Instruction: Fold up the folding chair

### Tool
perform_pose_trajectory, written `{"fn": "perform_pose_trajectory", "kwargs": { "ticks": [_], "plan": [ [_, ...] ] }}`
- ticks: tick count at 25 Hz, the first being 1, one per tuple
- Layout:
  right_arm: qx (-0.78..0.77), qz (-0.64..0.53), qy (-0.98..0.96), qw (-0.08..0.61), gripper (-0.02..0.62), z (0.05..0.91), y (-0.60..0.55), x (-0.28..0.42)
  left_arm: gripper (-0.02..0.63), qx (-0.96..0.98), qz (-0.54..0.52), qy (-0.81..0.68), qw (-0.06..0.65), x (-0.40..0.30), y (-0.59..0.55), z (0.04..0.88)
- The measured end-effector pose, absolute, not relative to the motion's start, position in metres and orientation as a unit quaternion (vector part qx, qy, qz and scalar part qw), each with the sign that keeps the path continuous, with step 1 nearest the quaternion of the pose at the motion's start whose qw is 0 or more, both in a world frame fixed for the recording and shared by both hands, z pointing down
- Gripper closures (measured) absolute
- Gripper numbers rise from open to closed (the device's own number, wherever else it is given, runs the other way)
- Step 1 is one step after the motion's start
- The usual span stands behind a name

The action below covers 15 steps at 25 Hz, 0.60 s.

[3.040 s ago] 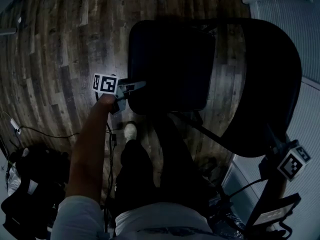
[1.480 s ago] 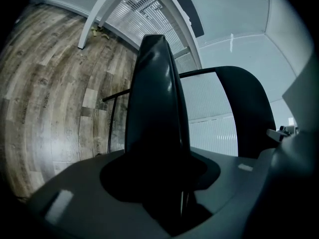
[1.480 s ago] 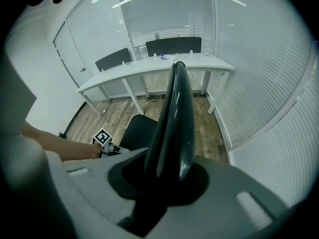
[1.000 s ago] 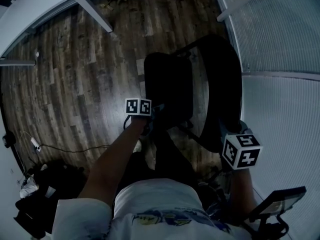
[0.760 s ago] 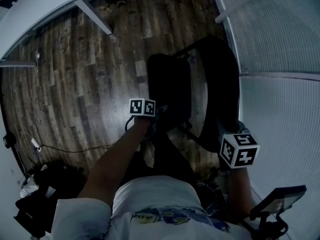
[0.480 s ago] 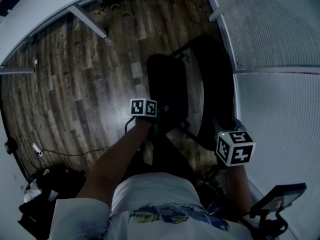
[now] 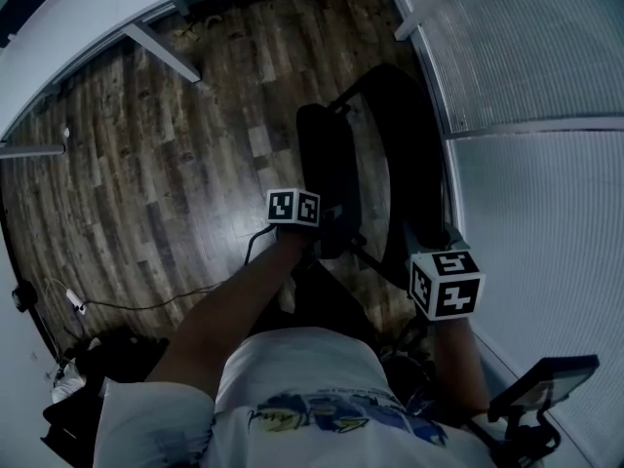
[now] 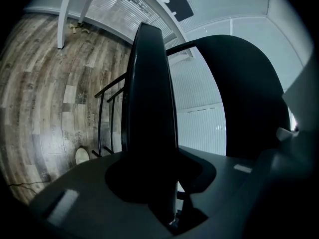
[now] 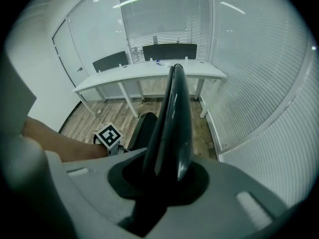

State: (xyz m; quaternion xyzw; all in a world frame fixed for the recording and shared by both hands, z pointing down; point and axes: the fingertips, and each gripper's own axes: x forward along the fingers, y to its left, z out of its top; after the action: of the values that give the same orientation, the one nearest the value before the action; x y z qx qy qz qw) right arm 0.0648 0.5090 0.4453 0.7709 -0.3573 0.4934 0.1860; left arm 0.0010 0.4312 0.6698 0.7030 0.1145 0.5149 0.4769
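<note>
Nearly done: the seat [image 7: 327, 164] stands almost against the backrest [image 7: 414, 154], centre frame. The left gripper [image 7: 327, 230] fingers, just closing, clamp the seat; the right gripper [image 7: 432, 240] fingers clamp the backrest. A final press remains.

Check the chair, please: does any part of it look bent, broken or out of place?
Nothing stands out. The seat stands tipped up close to the backrest, which suits folding and is no fault. The thin frame bars below the seat look straight and whole.
</note>
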Motion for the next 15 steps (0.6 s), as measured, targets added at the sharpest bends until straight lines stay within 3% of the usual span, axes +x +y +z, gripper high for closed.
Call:
{"fn": "perform_pose_trajectory", "kwargs": {
  "ticks": [15],
  "plan": [
    [0.780,0.489,-0.343,0.187,0.531,0.436,0.501,0.059,0.474,0.700,0.553,0.075,0.445,0.022,0.461,0.659]
  ]
}}
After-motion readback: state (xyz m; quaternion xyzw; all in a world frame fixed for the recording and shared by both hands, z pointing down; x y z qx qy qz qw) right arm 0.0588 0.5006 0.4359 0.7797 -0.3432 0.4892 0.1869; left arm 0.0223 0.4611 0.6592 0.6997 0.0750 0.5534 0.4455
